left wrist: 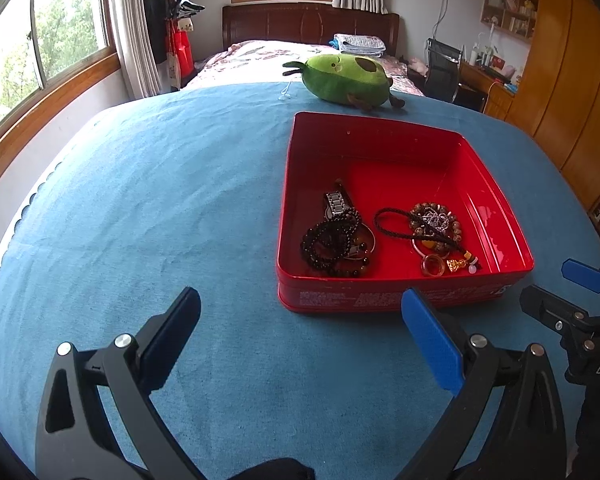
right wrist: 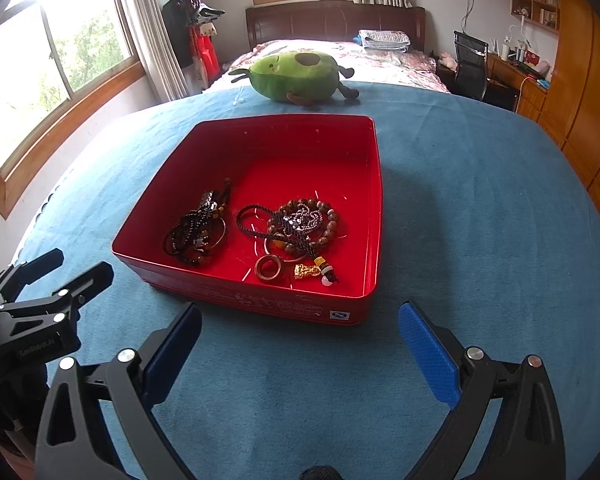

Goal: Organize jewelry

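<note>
Our jewelry sits in a red box (right wrist: 374,216) on the blue cloth (right wrist: 480,200), all of it down near the front wall. On one side a black bead string (right wrist: 188,240) is mixed up with a metal watch band (left wrist: 335,204). On the other side brown beads (right wrist: 324,224) lie with a dark cord (right wrist: 252,220), a brown ring (right wrist: 269,269) and a little gold charm (right wrist: 306,271). Our left gripper (left wrist: 300,340) and right gripper (right wrist: 300,344) both hang just in front of the box, spread wide with nothing in them. We think the ring is the easy one to take, since it lies a bit apart. We should go in slowly from above and pinch only one thing, so the cords do not drag the rest. We cannot tell how many pieces hide under each pile. The words on the box front are too blurry to read. A green plush toy (right wrist: 296,76) sits behind the box.
</note>
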The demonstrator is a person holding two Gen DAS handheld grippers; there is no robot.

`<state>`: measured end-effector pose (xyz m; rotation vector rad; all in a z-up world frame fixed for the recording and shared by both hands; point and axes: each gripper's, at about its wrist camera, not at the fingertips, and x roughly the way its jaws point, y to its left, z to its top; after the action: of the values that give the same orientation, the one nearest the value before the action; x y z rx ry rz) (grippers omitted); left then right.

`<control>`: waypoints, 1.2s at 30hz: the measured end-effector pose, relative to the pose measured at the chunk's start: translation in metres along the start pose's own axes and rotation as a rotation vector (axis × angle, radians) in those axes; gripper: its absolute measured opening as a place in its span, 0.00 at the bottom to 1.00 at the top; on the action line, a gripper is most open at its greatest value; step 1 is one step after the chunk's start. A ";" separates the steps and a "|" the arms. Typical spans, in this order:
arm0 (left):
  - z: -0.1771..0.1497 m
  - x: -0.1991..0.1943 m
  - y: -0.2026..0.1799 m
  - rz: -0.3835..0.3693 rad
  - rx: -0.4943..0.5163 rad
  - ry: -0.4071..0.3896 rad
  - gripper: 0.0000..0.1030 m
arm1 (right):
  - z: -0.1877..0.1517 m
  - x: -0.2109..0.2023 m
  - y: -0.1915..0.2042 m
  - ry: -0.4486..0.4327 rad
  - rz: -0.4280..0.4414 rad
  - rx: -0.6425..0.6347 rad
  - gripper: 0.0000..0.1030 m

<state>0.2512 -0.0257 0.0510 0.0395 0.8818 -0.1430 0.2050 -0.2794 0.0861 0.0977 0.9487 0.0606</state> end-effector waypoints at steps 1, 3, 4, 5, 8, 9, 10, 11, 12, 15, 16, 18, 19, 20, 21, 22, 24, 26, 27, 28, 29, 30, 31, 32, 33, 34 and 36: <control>0.000 0.000 0.000 -0.001 0.000 0.000 0.97 | 0.000 0.000 0.000 0.000 0.000 0.000 0.96; 0.000 0.000 0.000 -0.003 0.001 0.001 0.97 | 0.000 0.000 -0.001 0.000 -0.001 -0.001 0.96; 0.000 0.000 0.000 -0.002 0.002 0.001 0.97 | 0.000 0.000 0.000 0.000 0.000 -0.001 0.96; 0.000 0.000 0.000 -0.002 0.002 0.001 0.97 | 0.000 0.000 -0.001 0.001 0.000 -0.001 0.96; 0.000 0.000 0.000 -0.002 0.002 0.000 0.97 | 0.000 0.000 -0.001 0.001 0.000 -0.001 0.96; 0.000 0.000 0.000 -0.002 0.002 0.001 0.97 | 0.000 0.000 -0.001 0.001 0.000 -0.002 0.96; 0.000 0.000 0.000 -0.003 0.002 0.002 0.97 | 0.000 0.000 0.000 0.000 0.000 -0.001 0.96; 0.000 0.000 0.000 -0.003 0.001 0.003 0.97 | 0.000 0.000 0.000 0.000 -0.001 -0.001 0.96; 0.000 0.000 0.000 -0.003 0.000 0.002 0.97 | 0.000 0.000 0.000 0.000 -0.001 -0.001 0.96; 0.001 0.000 0.000 -0.003 0.000 0.003 0.97 | 0.000 0.000 -0.001 0.000 -0.001 -0.001 0.96; 0.000 0.000 -0.001 -0.003 0.000 0.003 0.97 | 0.000 0.000 0.000 0.001 -0.001 -0.001 0.96; 0.001 0.000 0.000 -0.001 0.001 0.002 0.97 | 0.000 0.001 0.000 0.001 0.000 -0.001 0.96; 0.001 0.001 0.000 0.000 0.001 0.002 0.97 | 0.000 0.001 0.000 0.001 -0.001 -0.002 0.96; 0.001 0.001 0.000 0.000 0.000 0.003 0.97 | 0.000 0.000 0.000 0.001 -0.001 -0.002 0.96; 0.001 0.002 0.000 -0.001 -0.001 0.004 0.97 | 0.000 0.001 0.000 0.001 -0.001 -0.001 0.96; 0.001 0.002 0.000 -0.001 -0.002 0.005 0.97 | 0.000 0.001 0.000 0.001 -0.001 -0.001 0.96; 0.001 0.003 0.000 0.000 -0.002 0.006 0.97 | 0.000 0.001 0.000 0.001 -0.001 -0.001 0.96; 0.001 0.003 0.000 -0.002 -0.002 0.007 0.97 | 0.000 0.000 -0.001 0.002 -0.001 -0.001 0.96; 0.001 0.004 0.000 -0.002 -0.002 0.008 0.97 | 0.000 0.001 0.000 0.002 -0.001 -0.002 0.96; 0.001 0.004 0.000 -0.004 -0.002 0.008 0.97 | 0.000 0.000 -0.001 0.002 -0.002 -0.002 0.96; 0.001 0.004 0.000 -0.005 -0.001 0.008 0.97 | 0.000 0.000 0.000 0.001 -0.002 -0.002 0.96; 0.001 0.004 0.000 -0.006 -0.001 0.010 0.97 | 0.000 0.000 -0.001 0.002 -0.003 -0.002 0.96; 0.001 0.004 0.000 -0.009 -0.003 0.011 0.97 | 0.000 0.001 0.000 0.002 -0.002 -0.002 0.96; 0.001 0.004 0.001 -0.010 -0.004 0.011 0.97 | 0.000 0.001 -0.001 0.002 -0.003 -0.002 0.96; 0.001 0.004 0.001 -0.011 -0.006 0.011 0.97 | 0.000 0.001 -0.001 0.003 -0.004 -0.002 0.96; 0.001 0.005 0.001 -0.011 -0.005 0.010 0.97 | -0.001 0.001 -0.002 0.003 -0.005 -0.002 0.96; 0.002 0.004 0.001 -0.013 -0.006 0.007 0.97 | 0.000 0.002 -0.003 0.006 -0.006 -0.003 0.96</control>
<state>0.2552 -0.0256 0.0487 0.0284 0.8893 -0.1525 0.2061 -0.2818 0.0837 0.0924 0.9544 0.0570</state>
